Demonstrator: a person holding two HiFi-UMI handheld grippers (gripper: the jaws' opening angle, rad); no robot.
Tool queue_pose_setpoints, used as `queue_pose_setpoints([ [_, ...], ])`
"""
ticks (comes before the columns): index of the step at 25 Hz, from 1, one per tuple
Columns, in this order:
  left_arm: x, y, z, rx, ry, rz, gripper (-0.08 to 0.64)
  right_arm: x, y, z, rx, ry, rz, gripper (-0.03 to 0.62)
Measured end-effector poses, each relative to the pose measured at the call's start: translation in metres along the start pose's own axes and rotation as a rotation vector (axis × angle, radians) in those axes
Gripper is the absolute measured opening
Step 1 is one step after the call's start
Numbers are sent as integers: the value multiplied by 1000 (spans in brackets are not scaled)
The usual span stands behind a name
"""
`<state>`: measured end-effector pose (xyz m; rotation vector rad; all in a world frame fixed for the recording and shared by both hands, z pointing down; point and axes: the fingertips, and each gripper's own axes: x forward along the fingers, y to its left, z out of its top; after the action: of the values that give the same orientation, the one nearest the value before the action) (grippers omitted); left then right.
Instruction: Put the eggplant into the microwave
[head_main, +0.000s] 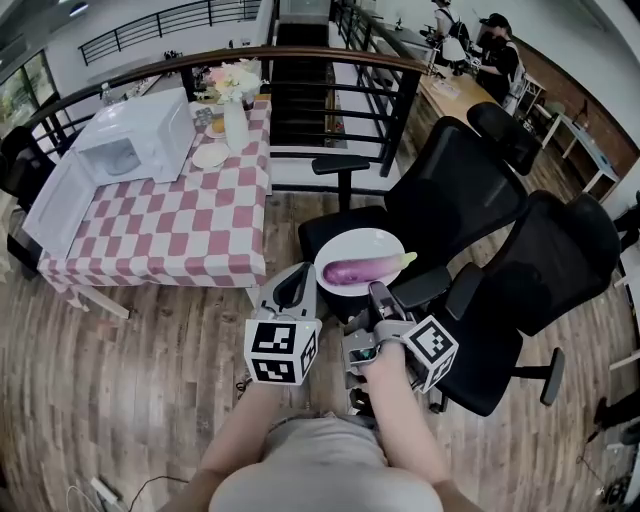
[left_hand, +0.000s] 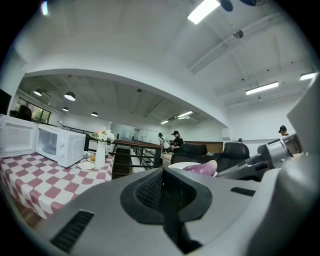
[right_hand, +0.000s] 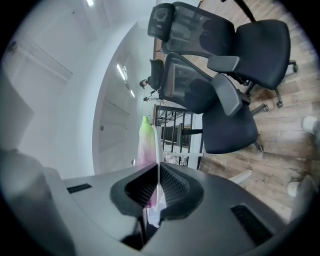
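Note:
A purple eggplant (head_main: 365, 268) with a green stem lies on a white plate (head_main: 345, 245). My right gripper (head_main: 378, 293) is shut on the plate's near rim and holds it level in the air in front of the black chairs. In the right gripper view the plate's thin rim (right_hand: 158, 150) runs between the jaws, with the eggplant (right_hand: 146, 145) beside it. My left gripper (head_main: 293, 290) is just left of the plate, shut and empty. The white microwave (head_main: 140, 135) stands on the checkered table (head_main: 190, 220) at the far left, its door (head_main: 55, 195) swung open.
On the table behind the microwave are a vase of flowers (head_main: 236, 125) and a small plate (head_main: 211, 155). Two black office chairs (head_main: 470, 180) (head_main: 540, 290) stand to the right. A railing (head_main: 300, 60) runs behind the table. People stand at a counter far back.

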<state>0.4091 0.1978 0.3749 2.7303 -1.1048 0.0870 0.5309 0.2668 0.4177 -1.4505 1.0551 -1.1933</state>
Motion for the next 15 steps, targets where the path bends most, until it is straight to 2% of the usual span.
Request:
queue_pose_setpoints([
  [8, -12, 49, 6, -5, 2, -17, 5, 21, 9, -50, 12, 6, 19, 32],
  [15, -31, 108, 9, -17, -4, 17, 5, 46, 9, -105, 23, 33, 10, 32],
])
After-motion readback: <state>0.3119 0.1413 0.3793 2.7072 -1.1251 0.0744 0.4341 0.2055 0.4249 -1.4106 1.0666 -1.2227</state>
